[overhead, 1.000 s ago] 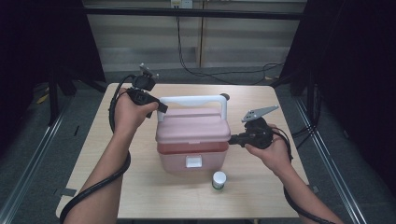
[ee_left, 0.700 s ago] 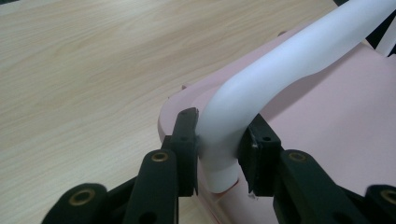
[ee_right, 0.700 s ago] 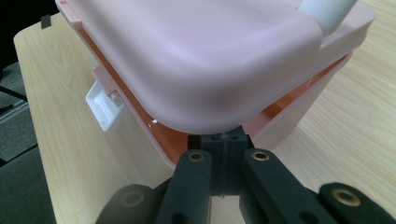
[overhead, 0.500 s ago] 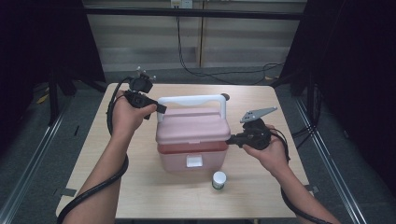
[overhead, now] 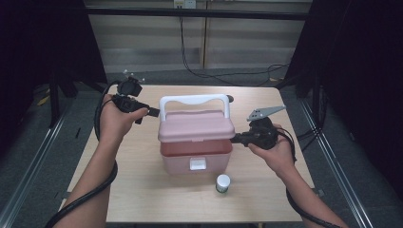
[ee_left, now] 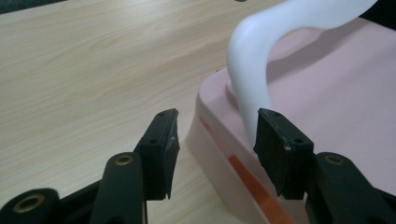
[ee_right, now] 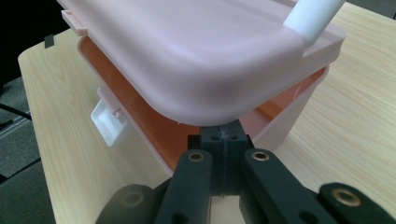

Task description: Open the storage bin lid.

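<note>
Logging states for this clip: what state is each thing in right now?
Box: upright on the table, latch undone.
Lid: raised, a gap above the box rim.
Handle: upright.
Bottle: upright, capped, apart from the box.
Left gripper: open, jaws just opening, one at each side of the handle's foot, pads off it.
Right gripper: shut, tips under the lid's edge.

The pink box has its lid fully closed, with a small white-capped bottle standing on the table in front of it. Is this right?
Not quite. The lid of the pink box is lifted open at the front; the right gripper view shows a gap with the orange inside. The small white-capped bottle does stand on the table in front of it.
</note>
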`<state>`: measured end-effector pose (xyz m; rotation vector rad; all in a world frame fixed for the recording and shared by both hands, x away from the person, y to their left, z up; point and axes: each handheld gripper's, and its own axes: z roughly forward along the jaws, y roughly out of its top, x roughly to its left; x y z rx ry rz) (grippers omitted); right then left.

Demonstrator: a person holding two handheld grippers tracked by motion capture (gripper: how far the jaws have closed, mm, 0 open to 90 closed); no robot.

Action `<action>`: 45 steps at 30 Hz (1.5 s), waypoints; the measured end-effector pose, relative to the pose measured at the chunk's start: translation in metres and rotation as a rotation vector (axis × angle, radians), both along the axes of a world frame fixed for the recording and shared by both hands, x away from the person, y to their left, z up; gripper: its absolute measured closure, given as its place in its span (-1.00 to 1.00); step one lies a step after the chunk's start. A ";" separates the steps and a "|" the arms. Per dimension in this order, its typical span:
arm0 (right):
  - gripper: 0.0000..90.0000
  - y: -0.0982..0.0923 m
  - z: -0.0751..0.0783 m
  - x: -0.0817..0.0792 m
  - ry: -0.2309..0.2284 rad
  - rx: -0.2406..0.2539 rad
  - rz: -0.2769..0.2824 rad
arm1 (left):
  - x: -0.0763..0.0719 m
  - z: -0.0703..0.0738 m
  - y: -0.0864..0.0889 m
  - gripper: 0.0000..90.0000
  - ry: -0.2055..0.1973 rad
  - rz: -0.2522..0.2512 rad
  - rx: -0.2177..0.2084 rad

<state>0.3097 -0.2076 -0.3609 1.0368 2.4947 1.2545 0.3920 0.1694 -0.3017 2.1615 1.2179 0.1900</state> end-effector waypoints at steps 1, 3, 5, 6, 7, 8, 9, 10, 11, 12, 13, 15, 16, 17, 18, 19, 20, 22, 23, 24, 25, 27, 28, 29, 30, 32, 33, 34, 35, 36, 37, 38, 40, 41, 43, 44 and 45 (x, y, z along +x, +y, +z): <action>1.00 0.000 0.001 0.000 -0.001 -0.003 0.002 | 0.000 -0.001 0.002 0.09 0.000 0.000 0.006; 1.00 0.000 0.002 0.001 0.003 -0.006 0.001 | -0.001 -0.006 0.006 0.09 0.012 0.001 0.012; 1.00 0.000 0.003 0.001 0.001 -0.006 0.000 | -0.001 -0.010 0.008 0.09 0.017 0.002 0.016; 1.00 0.000 0.004 0.002 0.004 -0.003 0.000 | -0.001 -0.012 0.009 0.09 0.019 -0.004 0.026; 1.00 0.000 0.004 0.002 0.005 -0.001 0.000 | -0.002 -0.014 0.009 0.10 0.024 -0.005 0.031; 1.00 0.000 0.005 0.003 0.004 0.000 0.000 | -0.002 -0.018 0.009 0.10 0.026 -0.007 0.035; 1.00 0.000 0.006 0.003 0.006 -0.003 0.002 | -0.002 -0.019 0.009 0.10 0.032 -0.006 0.035; 1.00 0.000 0.006 0.003 0.006 -0.003 -0.001 | -0.003 -0.021 0.010 0.10 0.036 -0.016 0.035; 1.00 0.000 0.007 0.003 0.006 -0.006 -0.002 | -0.003 -0.023 0.010 0.11 0.035 -0.017 0.043; 1.00 0.000 0.008 0.004 0.006 -0.002 0.000 | -0.004 -0.025 0.010 0.11 0.039 -0.018 0.037; 1.00 0.000 0.009 0.004 0.004 -0.004 -0.001 | -0.004 -0.026 0.010 0.11 0.041 -0.023 0.032; 1.00 -0.001 0.011 0.005 0.006 0.002 -0.004 | -0.005 -0.028 0.011 0.11 0.048 -0.024 0.035; 1.00 -0.001 0.012 0.005 0.002 0.000 -0.005 | -0.005 -0.029 0.011 0.11 0.048 -0.023 0.033; 1.00 -0.001 0.013 0.006 0.005 0.004 -0.006 | -0.006 -0.030 0.011 0.11 0.048 -0.025 0.032; 1.00 -0.001 0.013 0.006 0.008 0.007 -0.008 | -0.006 -0.030 0.011 0.11 0.051 -0.035 0.035; 1.00 -0.002 0.014 0.006 0.003 0.003 -0.011 | -0.007 -0.031 0.010 0.11 0.049 -0.034 0.026; 1.00 -0.001 0.015 0.007 0.004 0.005 -0.007 | -0.007 -0.031 0.010 0.11 0.051 -0.042 0.031; 1.00 -0.001 0.016 0.007 0.000 -0.003 -0.013 | -0.008 -0.033 0.008 0.11 0.055 -0.055 0.034; 1.00 -0.001 0.017 0.007 0.002 -0.002 -0.011 | -0.009 -0.034 0.007 0.11 0.058 -0.062 0.035; 1.00 -0.001 0.017 0.007 0.001 -0.004 -0.014 | -0.009 -0.036 0.006 0.11 0.063 -0.061 0.032; 1.00 -0.001 0.018 0.008 0.004 -0.002 -0.015 | -0.010 -0.036 0.005 0.10 0.062 -0.065 0.034; 1.00 -0.001 0.019 0.009 0.002 -0.002 -0.020 | -0.011 -0.037 0.003 0.09 0.063 -0.071 0.025; 1.00 -0.001 0.019 0.009 0.002 0.005 -0.018 | -0.011 -0.038 0.001 0.09 0.063 -0.080 0.031; 1.00 -0.001 0.020 0.010 0.001 0.004 -0.019 | -0.012 -0.038 -0.001 0.09 0.068 -0.082 0.029; 1.00 -0.001 0.020 0.010 0.000 0.007 -0.024 | -0.011 -0.039 -0.002 0.08 0.066 -0.086 0.031; 1.00 -0.001 0.021 0.011 0.000 0.013 -0.028 | -0.011 -0.041 -0.004 0.07 0.072 -0.089 0.023; 1.00 -0.001 0.022 0.011 0.000 0.012 -0.031 | -0.012 -0.042 -0.005 0.07 0.073 -0.094 0.022; 1.00 -0.001 0.022 0.011 -0.002 0.012 -0.029 | -0.012 -0.043 -0.006 0.06 0.074 -0.099 0.027; 1.00 -0.001 0.022 0.011 -0.005 0.011 -0.030 | -0.012 -0.043 -0.007 0.06 0.070 -0.098 0.027; 1.00 -0.001 0.022 0.012 -0.002 0.009 -0.032 | -0.013 -0.043 -0.007 0.06 0.068 -0.096 0.028; 1.00 -0.001 0.021 0.012 -0.003 0.006 -0.034 | -0.013 -0.043 -0.007 0.06 0.067 -0.096 0.027; 1.00 -0.001 0.021 0.013 -0.005 0.006 -0.037 | -0.013 -0.042 -0.007 0.06 0.068 -0.098 0.022; 1.00 -0.001 0.021 0.014 -0.002 0.010 -0.041 | -0.013 -0.041 -0.006 0.06 0.069 -0.096 0.012; 1.00 -0.002 0.020 0.014 -0.006 0.010 -0.045 | -0.014 -0.040 -0.006 0.05 0.067 -0.098 0.015; 1.00 -0.002 0.019 0.015 -0.002 0.017 -0.050 | -0.014 -0.038 -0.006 0.05 0.060 -0.100 0.016; 1.00 -0.002 0.019 0.016 -0.004 0.013 -0.054 | -0.015 -0.037 -0.006 0.05 0.057 -0.100 0.019; 1.00 -0.001 0.019 0.016 -0.003 0.014 -0.051 | -0.015 -0.037 -0.006 0.04 0.053 -0.103 0.022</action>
